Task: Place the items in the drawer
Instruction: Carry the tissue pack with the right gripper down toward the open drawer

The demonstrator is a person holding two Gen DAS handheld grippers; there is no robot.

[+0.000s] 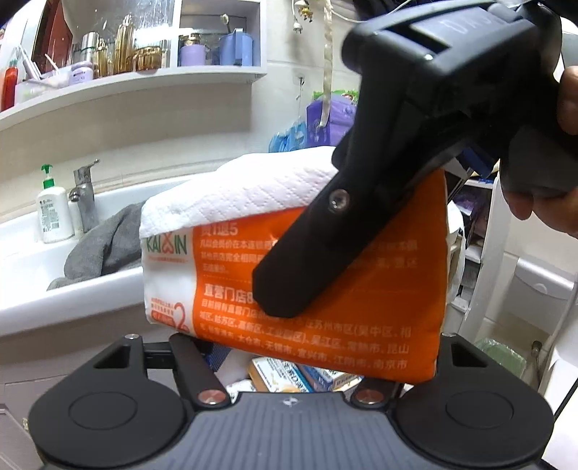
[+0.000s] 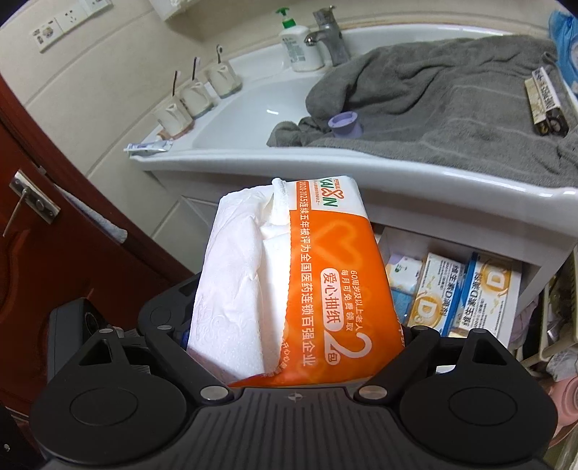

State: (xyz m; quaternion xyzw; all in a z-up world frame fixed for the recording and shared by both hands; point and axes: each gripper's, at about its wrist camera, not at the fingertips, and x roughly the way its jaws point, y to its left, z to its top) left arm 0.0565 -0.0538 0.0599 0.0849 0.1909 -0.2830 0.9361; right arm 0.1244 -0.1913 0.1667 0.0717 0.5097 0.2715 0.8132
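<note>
Right tool (image 2: 300, 274) around tissue pack (image 2: 289, 274)

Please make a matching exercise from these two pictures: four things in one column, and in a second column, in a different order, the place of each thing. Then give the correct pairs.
Things
1. orange and white tissue pack
2. grey towel
3. white pump bottle with green top
4. white and gold vitamin D boxes

Places
A. beside the metal tap
B. inside the open white drawer
C. draped over the white sink
D. between the fingers of the right gripper

Pairs: 1-D, 2-C, 3-A, 4-B
</note>
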